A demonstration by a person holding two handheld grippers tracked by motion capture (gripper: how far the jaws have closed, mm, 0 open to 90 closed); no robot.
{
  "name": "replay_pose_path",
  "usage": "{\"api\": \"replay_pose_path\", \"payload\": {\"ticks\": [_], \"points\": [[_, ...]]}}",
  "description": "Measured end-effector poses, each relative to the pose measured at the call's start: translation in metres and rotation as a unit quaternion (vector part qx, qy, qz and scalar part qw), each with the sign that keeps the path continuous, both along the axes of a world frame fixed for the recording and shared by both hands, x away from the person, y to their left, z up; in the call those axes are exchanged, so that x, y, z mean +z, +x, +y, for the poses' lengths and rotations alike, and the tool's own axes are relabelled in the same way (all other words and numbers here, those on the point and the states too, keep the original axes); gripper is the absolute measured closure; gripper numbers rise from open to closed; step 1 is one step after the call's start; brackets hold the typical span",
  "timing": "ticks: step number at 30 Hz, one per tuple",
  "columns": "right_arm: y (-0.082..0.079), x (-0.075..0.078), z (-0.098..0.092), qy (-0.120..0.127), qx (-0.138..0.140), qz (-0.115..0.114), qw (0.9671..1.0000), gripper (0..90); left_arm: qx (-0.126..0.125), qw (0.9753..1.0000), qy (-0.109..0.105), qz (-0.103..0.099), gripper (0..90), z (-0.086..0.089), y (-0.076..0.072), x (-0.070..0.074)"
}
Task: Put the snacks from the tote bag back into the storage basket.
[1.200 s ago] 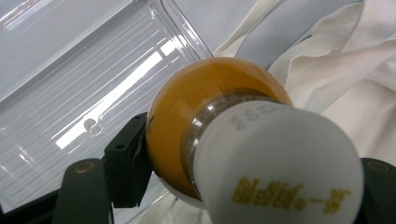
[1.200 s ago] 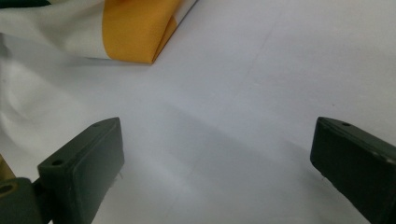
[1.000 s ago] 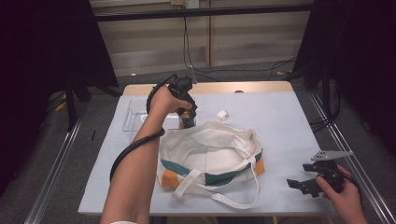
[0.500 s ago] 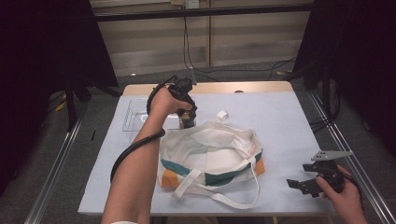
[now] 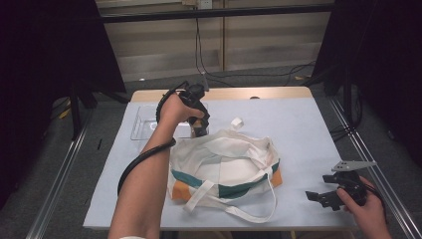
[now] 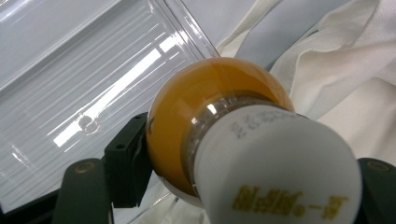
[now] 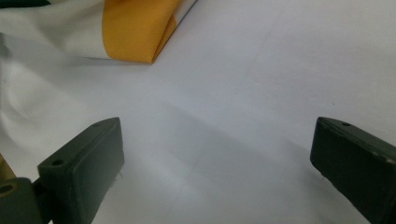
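My left gripper (image 5: 200, 130) is shut on a light bulb (image 6: 205, 102) with an orange globe and a white base, printed side toward the camera. It hovers at the far edge of a cream tote bag (image 5: 224, 164) with green and orange panels, right beside a clear plastic tray (image 5: 144, 124). In the left gripper view the ribbed tray (image 6: 70, 84) lies behind the bulb and the bag's cloth (image 6: 355, 70) is at right. My right gripper (image 5: 322, 186) rests open near the table's front right, nothing between its jaws; the bag's orange corner (image 7: 135, 28) lies ahead of it.
The bag's long straps (image 5: 239, 211) trail toward the front edge of the pale blue table cover (image 5: 298, 129). A short strap loop (image 5: 237, 122) lies behind the bag. Metal rails (image 5: 54, 199) run along both sides of the table.
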State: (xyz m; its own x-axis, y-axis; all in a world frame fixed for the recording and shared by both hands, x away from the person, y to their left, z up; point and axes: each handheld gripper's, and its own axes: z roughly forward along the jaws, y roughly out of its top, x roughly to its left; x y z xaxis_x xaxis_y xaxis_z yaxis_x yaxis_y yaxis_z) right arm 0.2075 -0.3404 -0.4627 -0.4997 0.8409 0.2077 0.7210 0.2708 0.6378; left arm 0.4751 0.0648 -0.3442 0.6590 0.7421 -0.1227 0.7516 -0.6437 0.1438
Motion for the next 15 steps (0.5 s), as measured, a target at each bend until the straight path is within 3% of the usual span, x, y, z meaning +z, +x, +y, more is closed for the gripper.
{"api": "replay_pose_path", "payload": {"ticks": [15], "points": [[0.0000,0.0001,-0.0004,0.000,-0.001,-0.001,1.0000,2.8,0.003,1.0000,0.001,0.002,30.0,-0.0006,0.0002,-0.0057]]}}
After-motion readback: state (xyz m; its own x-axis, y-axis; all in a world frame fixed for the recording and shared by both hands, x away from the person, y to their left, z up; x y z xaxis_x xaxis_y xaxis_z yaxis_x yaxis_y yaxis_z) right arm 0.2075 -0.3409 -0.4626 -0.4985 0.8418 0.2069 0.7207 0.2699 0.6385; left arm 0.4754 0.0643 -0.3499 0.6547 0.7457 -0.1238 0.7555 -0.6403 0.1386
